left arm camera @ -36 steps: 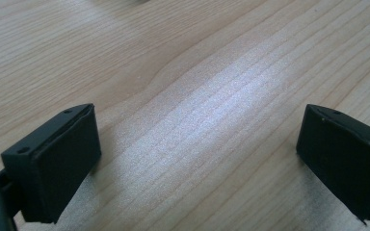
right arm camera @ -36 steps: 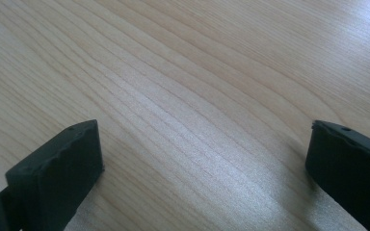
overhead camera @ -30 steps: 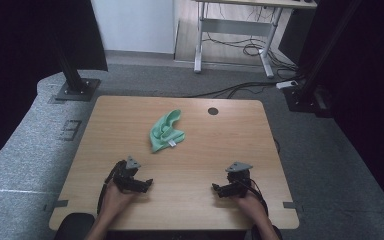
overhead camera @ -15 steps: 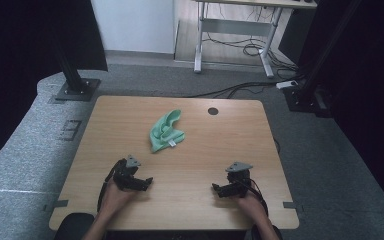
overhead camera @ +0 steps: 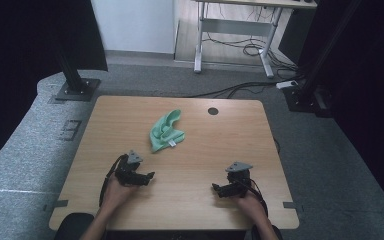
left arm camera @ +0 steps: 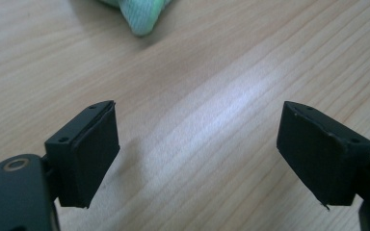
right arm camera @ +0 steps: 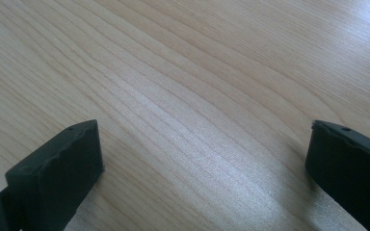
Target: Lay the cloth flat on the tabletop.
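From the high view I see a crumpled green cloth (overhead camera: pixel 166 131) lying on the wooden table (overhead camera: pixel 220 135), toward its far middle. My left gripper (overhead camera: pixel 149 177) sits near the cloth on its near side, not touching it; my right gripper (overhead camera: pixel 216 188) is well apart, by the near right edge. In the left gripper view, the jaws stand wide apart over bare wood, with the cloth's tip (left arm camera: pixel 139 17) ahead. In the right gripper view, the jaws gape wide over empty tabletop.
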`<state>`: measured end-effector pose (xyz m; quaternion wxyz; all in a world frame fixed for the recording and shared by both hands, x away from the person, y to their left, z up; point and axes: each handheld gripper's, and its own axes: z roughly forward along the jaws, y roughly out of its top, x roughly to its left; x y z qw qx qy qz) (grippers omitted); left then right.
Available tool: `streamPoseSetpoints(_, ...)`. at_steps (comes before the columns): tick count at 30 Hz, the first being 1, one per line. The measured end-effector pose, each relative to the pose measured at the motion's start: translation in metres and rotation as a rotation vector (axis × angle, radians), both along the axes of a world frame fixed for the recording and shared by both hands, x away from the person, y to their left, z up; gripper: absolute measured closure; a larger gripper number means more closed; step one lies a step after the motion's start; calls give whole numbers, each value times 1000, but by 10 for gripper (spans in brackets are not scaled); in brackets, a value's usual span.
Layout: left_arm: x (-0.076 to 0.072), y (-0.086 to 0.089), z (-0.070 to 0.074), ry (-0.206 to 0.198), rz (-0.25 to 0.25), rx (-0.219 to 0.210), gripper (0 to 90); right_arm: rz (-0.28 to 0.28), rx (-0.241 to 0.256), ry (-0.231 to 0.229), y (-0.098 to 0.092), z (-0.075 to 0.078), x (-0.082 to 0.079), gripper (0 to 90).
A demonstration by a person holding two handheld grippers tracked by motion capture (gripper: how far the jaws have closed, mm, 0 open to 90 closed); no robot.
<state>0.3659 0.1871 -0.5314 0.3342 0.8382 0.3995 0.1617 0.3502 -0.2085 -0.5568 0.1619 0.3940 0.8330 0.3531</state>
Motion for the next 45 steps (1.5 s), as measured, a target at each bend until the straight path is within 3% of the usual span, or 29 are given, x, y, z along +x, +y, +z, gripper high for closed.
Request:
streamPoseSetpoints(5,7,-4,7,-2,-25,-26,222,-1,0,1,0,0,0,0)
streamPoseSetpoints(13,20,-7,17,-24,-37,-32,293,0,0,0,0,0,0,0)
streamPoseSetpoints(26,50,-22,31,-54,-42,-4,508,0,0,0,0,0,0,0)
streamPoseSetpoints(33,67,-30,25,-50,-22,6,573,0,0,0,0,0,0,0)
streamPoseSetpoints(40,80,-30,12,-45,14,37,537,0,0,1,0,0,0,0)
streamPoseSetpoints(45,85,-28,-1,-17,21,36,659,-1,0,1,0,0,0,0)
